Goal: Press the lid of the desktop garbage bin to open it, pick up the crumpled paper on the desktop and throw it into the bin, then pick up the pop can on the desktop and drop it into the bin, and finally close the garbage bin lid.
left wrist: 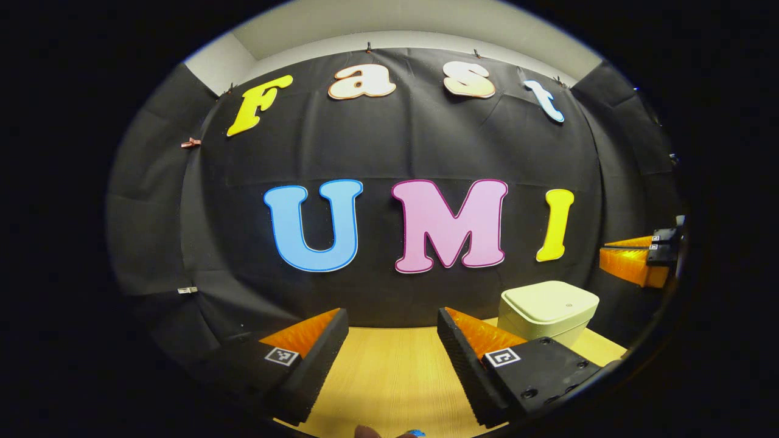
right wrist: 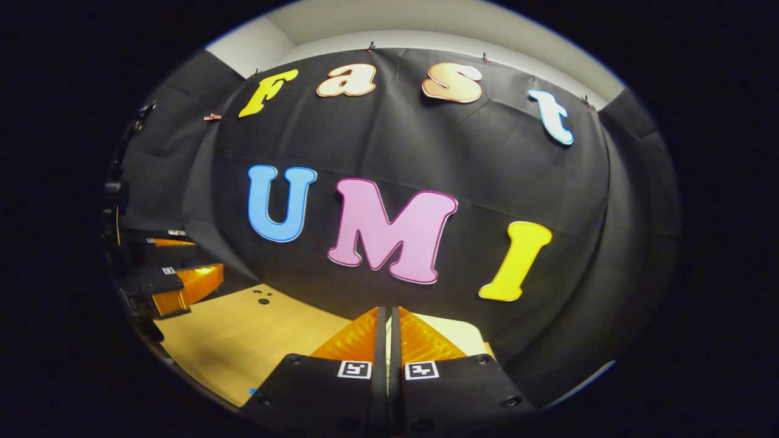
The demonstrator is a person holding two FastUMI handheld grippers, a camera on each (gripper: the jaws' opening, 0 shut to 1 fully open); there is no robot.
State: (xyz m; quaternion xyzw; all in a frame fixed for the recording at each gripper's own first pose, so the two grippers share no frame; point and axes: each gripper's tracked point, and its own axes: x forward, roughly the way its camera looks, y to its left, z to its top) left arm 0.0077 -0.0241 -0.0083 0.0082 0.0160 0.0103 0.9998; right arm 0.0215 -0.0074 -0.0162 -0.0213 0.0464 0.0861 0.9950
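A cream desktop bin point(left wrist: 548, 310) with its lid down stands on the wooden table point(left wrist: 389, 371), at the back right in the left gripper view. My left gripper point(left wrist: 392, 316) hovers to the left of the bin, open, with nothing between its fingers. It appears again at the left of the right gripper view as the left gripper point(right wrist: 204, 261). My right gripper point(right wrist: 387, 310) is shut with its fingers together and nothing held. The pale bin lid point(right wrist: 453, 331) shows just behind them. In the left gripper view the right gripper point(left wrist: 636, 261) hangs above and right of the bin.
The table point(right wrist: 243, 334) runs back to the black cloth wall. Two small dark holes point(right wrist: 263, 297) mark the tabletop near the wall. A small brownish shape and a blue speck point(left wrist: 417, 433) sit at the bottom edge of the left gripper view, too cut off to name.
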